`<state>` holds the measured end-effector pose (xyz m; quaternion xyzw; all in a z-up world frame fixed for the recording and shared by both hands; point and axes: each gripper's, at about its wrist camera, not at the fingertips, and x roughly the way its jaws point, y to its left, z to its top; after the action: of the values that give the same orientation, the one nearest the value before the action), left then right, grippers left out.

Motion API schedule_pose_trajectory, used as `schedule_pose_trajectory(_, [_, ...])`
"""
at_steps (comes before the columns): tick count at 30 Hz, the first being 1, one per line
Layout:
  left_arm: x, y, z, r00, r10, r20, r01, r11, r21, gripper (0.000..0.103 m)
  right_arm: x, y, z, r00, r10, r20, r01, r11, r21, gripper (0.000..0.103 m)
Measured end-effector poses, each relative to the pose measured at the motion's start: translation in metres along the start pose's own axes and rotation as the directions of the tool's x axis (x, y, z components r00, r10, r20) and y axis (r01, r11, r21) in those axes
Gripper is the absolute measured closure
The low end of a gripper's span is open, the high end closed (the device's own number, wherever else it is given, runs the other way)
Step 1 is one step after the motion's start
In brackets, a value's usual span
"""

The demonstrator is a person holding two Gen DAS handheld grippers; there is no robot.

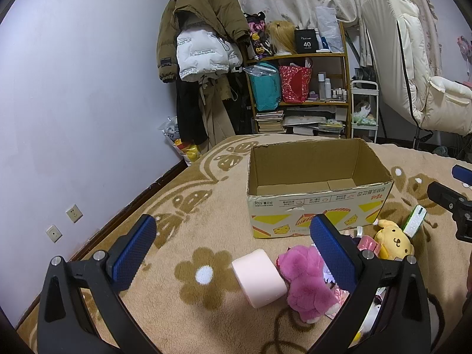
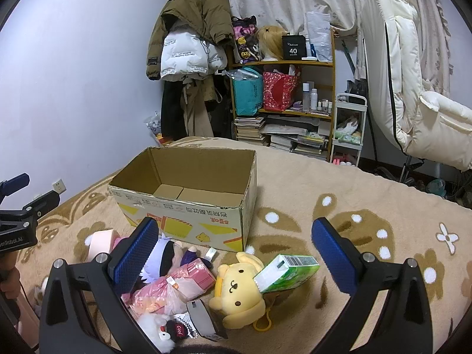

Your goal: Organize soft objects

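An open, empty cardboard box (image 1: 318, 206) stands on the bed; it also shows in the right wrist view (image 2: 188, 212). In front of it lies a pile of soft things: a pink roll (image 1: 259, 277), a magenta plush (image 1: 309, 283), a yellow dog plush (image 2: 236, 289), a green tissue pack (image 2: 287, 271), a doll (image 2: 168, 256) and pink plastic bags (image 2: 177, 286). My left gripper (image 1: 233, 250) is open above the pink roll. My right gripper (image 2: 236, 250) is open above the yellow plush. Both are empty.
The bed has a tan flowered blanket (image 1: 191, 224). A wall (image 1: 73, 103) is at the left, with coats (image 1: 200, 44), a shelf (image 1: 303, 88) and a white recliner (image 2: 413, 88) beyond the bed. A small white plush (image 2: 159, 333) and a grey item (image 2: 203, 318) lie near me.
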<state>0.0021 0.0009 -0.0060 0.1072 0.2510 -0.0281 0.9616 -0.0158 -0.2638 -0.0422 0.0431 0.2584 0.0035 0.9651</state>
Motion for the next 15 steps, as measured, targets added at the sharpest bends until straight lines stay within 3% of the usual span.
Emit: schedule_pose_trajectory(15, [0.0031,-0.0009,0.0004,1.0,0.001,-0.015,-0.001,1.0,0.006,0.0,-0.0011,-0.0056,0.0016,1.0,-0.002,0.001,0.002,1.0,-0.003,0.0])
